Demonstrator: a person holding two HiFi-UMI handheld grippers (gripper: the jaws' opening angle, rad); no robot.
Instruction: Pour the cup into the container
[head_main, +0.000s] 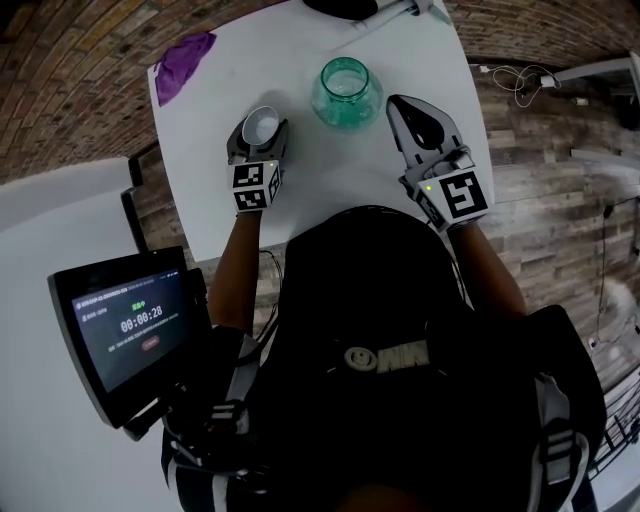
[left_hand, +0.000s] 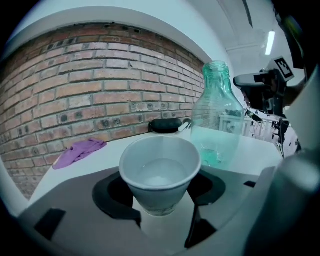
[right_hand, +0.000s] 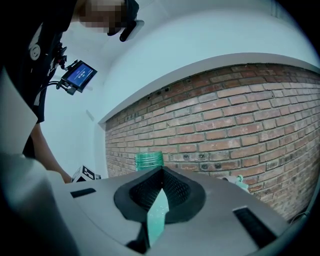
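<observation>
A white paper cup (head_main: 262, 127) with clear liquid in it stands on the white table (head_main: 300, 200), left of a green glass bottle (head_main: 346, 92). My left gripper (head_main: 260, 136) is round the cup, its black pads against both of the cup's sides. In the left gripper view the cup (left_hand: 160, 170) fills the space between the jaws of the left gripper (left_hand: 162, 200), and the bottle (left_hand: 217, 120) rises just behind it to the right. My right gripper (head_main: 397, 103) hovers right of the bottle, shut and empty. The right gripper view shows the right gripper (right_hand: 161, 172) and the bottle's neck (right_hand: 149, 160) over it.
A purple cloth (head_main: 183, 62) lies at the table's far left corner. A black object (head_main: 340, 8) sits at the far edge. A screen on a stand (head_main: 135, 325) is at my lower left. Brick floor surrounds the table; cables (head_main: 515, 78) lie to the right.
</observation>
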